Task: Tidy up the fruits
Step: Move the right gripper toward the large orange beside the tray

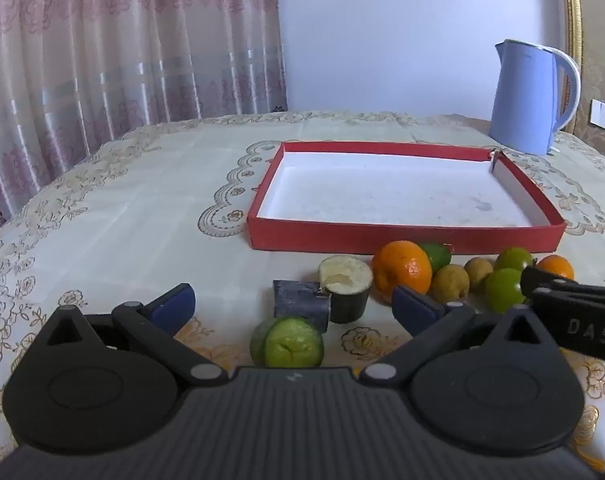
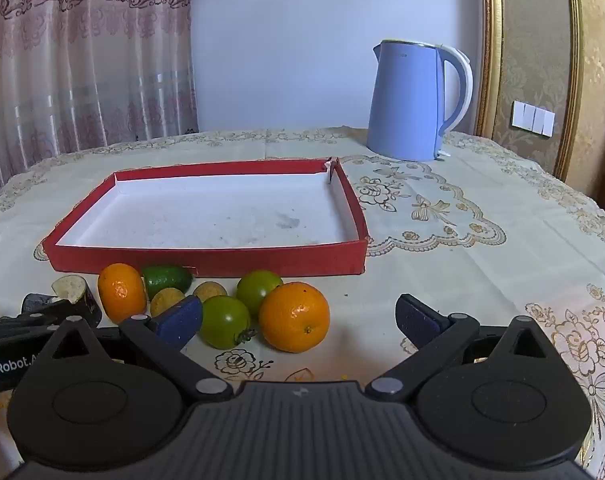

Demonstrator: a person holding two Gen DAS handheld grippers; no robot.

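None of the fruit has reached the red tray (image 2: pixel 206 258), whose white floor lies bare across the middle of the right wrist view. Along its near wall, from left to right, sit a cut eggplant piece (image 2: pixel 72 290), an orange (image 2: pixel 121 296), a green avocado-like fruit (image 2: pixel 167 279), two small yellowish fruits, two green tomatoes (image 2: pixel 225 321) and a larger orange (image 2: pixel 294 316). Both the left gripper (image 1: pixel 294 300) and right gripper (image 2: pixel 298 318) hang wide apart, holding nothing; the sorting looks entirely ahead. A blue kettle (image 2: pixel 410 100) stands upper right.

Blue kettle (image 2: pixel 412 100), patterned curtain (image 1: pixel 122 48), embroidered tablecloth (image 2: pixel 482 216), wall switch (image 2: pixel 533 118)
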